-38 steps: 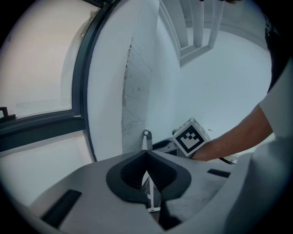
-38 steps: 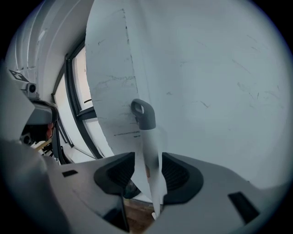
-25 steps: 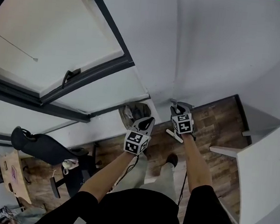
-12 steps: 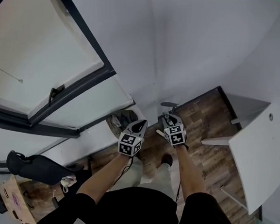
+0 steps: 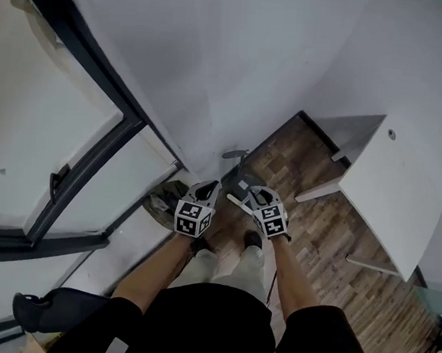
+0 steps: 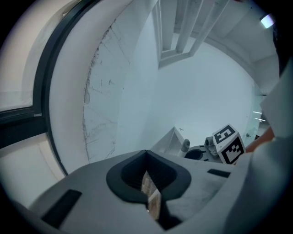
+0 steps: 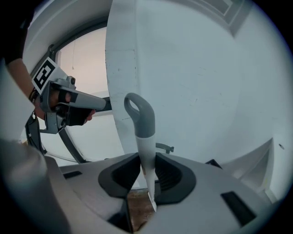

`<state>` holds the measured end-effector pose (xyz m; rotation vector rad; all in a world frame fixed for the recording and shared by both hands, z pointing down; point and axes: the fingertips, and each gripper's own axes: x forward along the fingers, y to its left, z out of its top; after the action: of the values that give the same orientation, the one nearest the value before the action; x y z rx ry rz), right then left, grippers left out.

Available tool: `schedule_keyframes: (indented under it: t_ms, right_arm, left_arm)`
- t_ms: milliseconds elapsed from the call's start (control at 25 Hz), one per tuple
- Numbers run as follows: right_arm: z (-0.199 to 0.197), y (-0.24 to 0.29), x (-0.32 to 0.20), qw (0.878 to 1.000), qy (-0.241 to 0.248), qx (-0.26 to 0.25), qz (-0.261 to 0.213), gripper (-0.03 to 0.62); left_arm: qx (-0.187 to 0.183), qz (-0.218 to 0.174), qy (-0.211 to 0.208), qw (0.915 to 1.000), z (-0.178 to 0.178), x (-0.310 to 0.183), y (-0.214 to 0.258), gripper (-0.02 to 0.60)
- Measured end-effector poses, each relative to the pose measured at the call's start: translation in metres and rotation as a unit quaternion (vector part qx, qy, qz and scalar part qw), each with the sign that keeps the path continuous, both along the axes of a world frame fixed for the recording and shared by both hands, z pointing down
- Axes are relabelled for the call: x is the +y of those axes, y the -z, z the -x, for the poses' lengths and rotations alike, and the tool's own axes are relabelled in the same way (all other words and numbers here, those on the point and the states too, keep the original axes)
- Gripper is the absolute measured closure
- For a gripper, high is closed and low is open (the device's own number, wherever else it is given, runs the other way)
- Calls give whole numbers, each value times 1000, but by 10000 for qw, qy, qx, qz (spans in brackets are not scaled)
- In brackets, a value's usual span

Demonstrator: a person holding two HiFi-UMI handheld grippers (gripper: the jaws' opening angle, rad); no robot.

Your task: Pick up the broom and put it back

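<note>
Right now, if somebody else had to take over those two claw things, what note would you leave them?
Right claw: closed on the broom, gripping its white handle just below the grey loop end.
Left claw: shut, nothing in it, held beside the right one.
Where: facing the corner of a white wall, above a wooden floor.
Done: the broom is picked up.
Left: put it back. A small grey fitting on the wall may be its holder; I cannot be sure.
</note>
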<state>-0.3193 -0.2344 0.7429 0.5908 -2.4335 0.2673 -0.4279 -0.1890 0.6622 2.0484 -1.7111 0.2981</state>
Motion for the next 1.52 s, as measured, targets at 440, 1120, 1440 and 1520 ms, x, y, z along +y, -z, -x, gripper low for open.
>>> schedule_keyframes:
  t_ms: [440,1120,1440,1520]
  right_arm:
    - [-77,82,5,9884,-1363,-509,-442,480]
    - [-181,215,-16,9774,-1481,-957,-1164,480]
    - [-221,259,-17,9713,-1546,-1108,-1426,480]
    - [-227,269,-16,9702,-1533,-1144,-1485,480]
  left_arm:
    - [69,-302,-610,9977,-14,5,26,565]
    - [-569,-1240,-1006,9855,-115,-10,136,565]
    - [-632,-1499,-1156,9799,-164,-10,161,565]
    - [-678,-1546,-1211,9782,-172,-8,166,565]
